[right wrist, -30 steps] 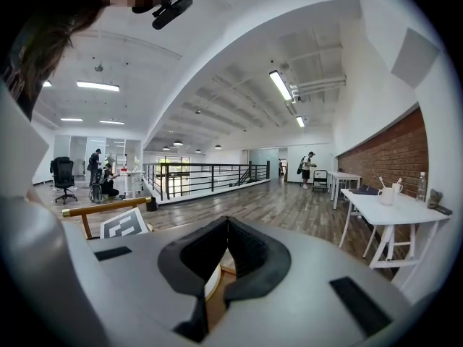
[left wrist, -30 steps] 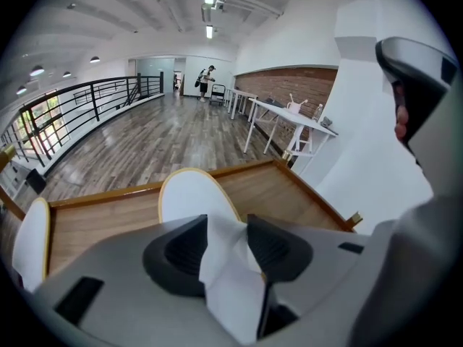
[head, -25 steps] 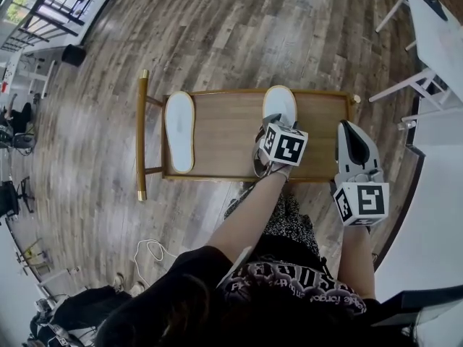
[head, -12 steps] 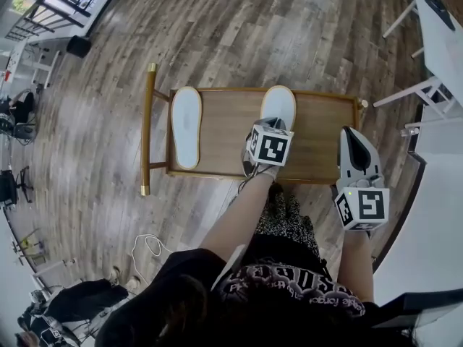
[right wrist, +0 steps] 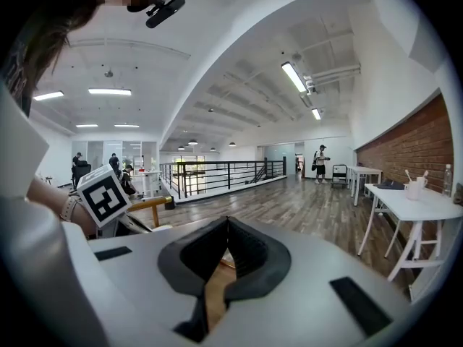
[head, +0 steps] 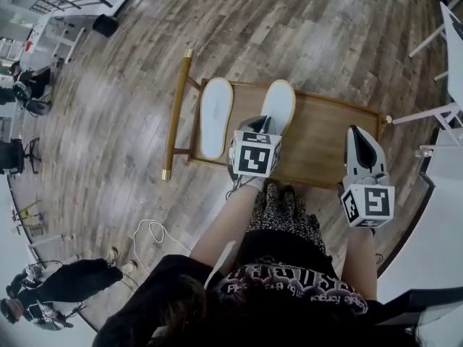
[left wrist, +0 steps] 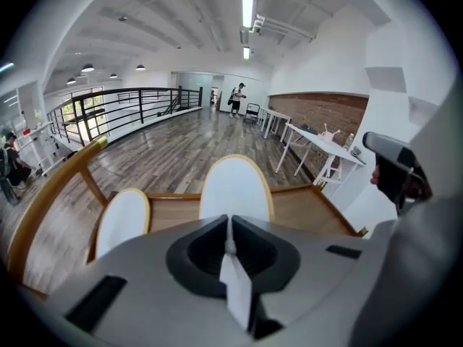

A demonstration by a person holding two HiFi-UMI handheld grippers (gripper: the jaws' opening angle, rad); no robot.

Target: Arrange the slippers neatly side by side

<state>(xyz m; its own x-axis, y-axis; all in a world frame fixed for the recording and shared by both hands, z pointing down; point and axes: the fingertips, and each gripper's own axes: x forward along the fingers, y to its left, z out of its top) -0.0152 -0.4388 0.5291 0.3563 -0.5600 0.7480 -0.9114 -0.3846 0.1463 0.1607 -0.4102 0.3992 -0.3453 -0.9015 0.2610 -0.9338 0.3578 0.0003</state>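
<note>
Two white slippers lie sole-up on a low wooden rack (head: 325,132). The left slipper (head: 215,116) sits at the rack's left end. The right slipper (head: 280,103) lies close beside it, and both toes point away from me. My left gripper (head: 258,126) is at the right slipper's heel, its jaws shut on a thin white edge of it. In the left gripper view the held slipper (left wrist: 235,188) stretches ahead of the left gripper (left wrist: 228,226), with the other slipper (left wrist: 123,219) to its left. My right gripper (head: 360,134) hovers shut and empty over the rack's right end.
The rack has a tall wooden handle rail (head: 177,114) at its left end. White tables (head: 452,56) stand to the right on the wood floor. A white cable (head: 148,233) lies on the floor near my feet. People and chairs are far off at the left.
My left gripper has closed on the right slipper's heel. That slipper has slid left along the rack, closer to the left slipper. The right gripper has hardly moved.
</note>
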